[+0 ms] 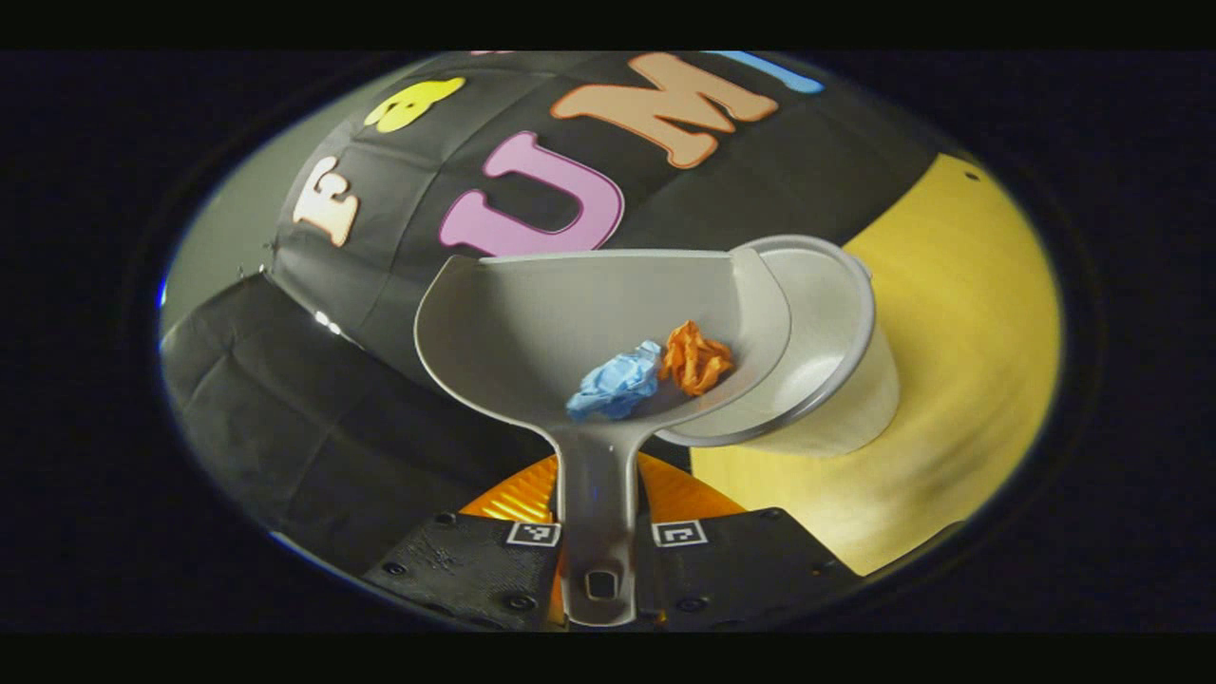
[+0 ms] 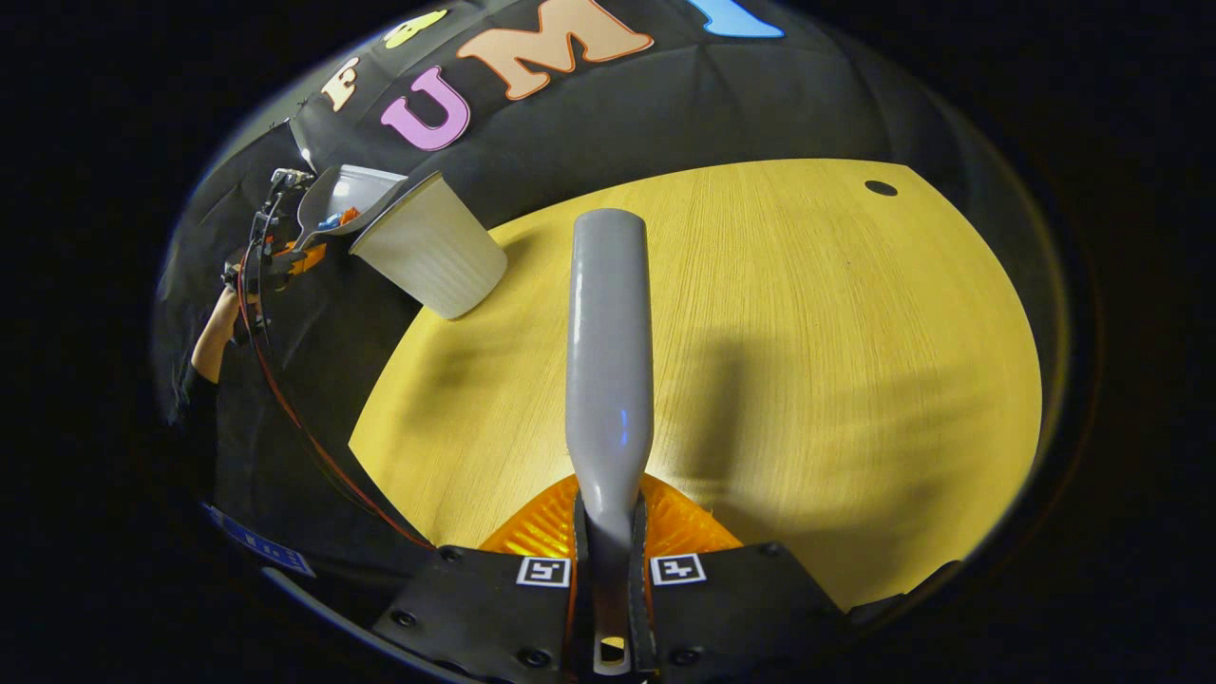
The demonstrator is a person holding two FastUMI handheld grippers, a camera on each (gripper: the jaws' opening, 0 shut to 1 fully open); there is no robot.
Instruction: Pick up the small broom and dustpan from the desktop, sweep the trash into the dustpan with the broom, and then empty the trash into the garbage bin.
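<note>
In the left gripper view my left gripper [image 1: 600, 535] is shut on the handle of the grey dustpan [image 1: 532, 323], held up in the air. A crumpled blue paper [image 1: 615, 382] and a crumpled orange paper [image 1: 696, 358] lie in the pan. Its right side overlaps the rim of the light grey garbage bin [image 1: 836, 370]. In the right gripper view my right gripper [image 2: 608, 570] is shut on the grey broom [image 2: 609, 351], which points forward over the yellow desktop [image 2: 807, 380]. Far left there, the dustpan [image 2: 344, 195] hangs beside the bin [image 2: 432, 249], held by the other gripper and a hand.
The bin stands at the desktop's [image 1: 959, 361] back left corner, close to the black cloth wall [image 1: 313, 418]. A small dark hole [image 2: 881, 188] marks the desktop's far right. A red cable [image 2: 304, 427] hangs down from the left gripper along the table's left edge.
</note>
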